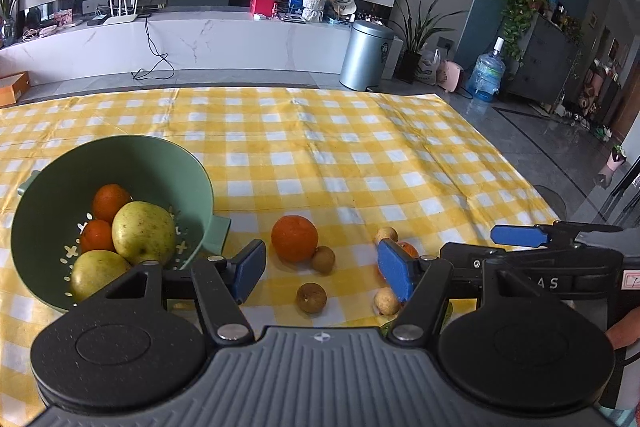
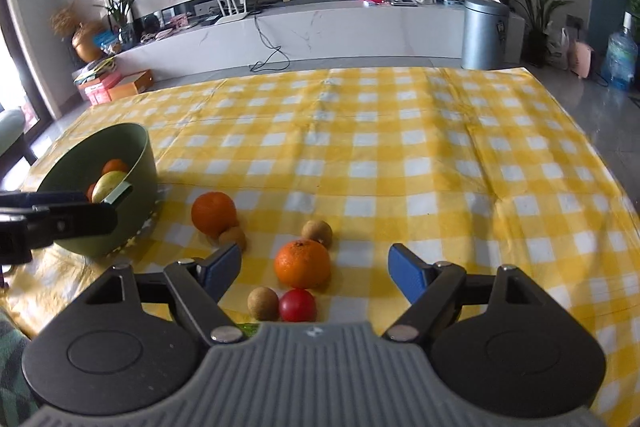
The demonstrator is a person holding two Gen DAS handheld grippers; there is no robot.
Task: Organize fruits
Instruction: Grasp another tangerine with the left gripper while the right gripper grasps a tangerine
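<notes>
Both tools are wide open and hold nothing. My right tool (image 2: 314, 273) hangs over the nearer orange (image 2: 302, 264), which lies on the desk (image 2: 440, 155) between its fingers but untouched. The green bowl (image 1: 188, 171) with fruits stands at left. I should lower straight, center the orange, avoid the red fruit (image 2: 297, 305) just beside, then close gently. My left tool (image 1: 322, 273) waits near the other orange (image 1: 294, 238).

On the tablecloth (image 2: 400, 155) the colander (image 1: 192, 179) stands at the left, holding oranges (image 1: 110, 201) and pears (image 1: 144, 233). Right of it lie an orange (image 1: 294, 238), longans (image 1: 311, 298) (scattered) and a tomato (image 2: 297, 305).
</notes>
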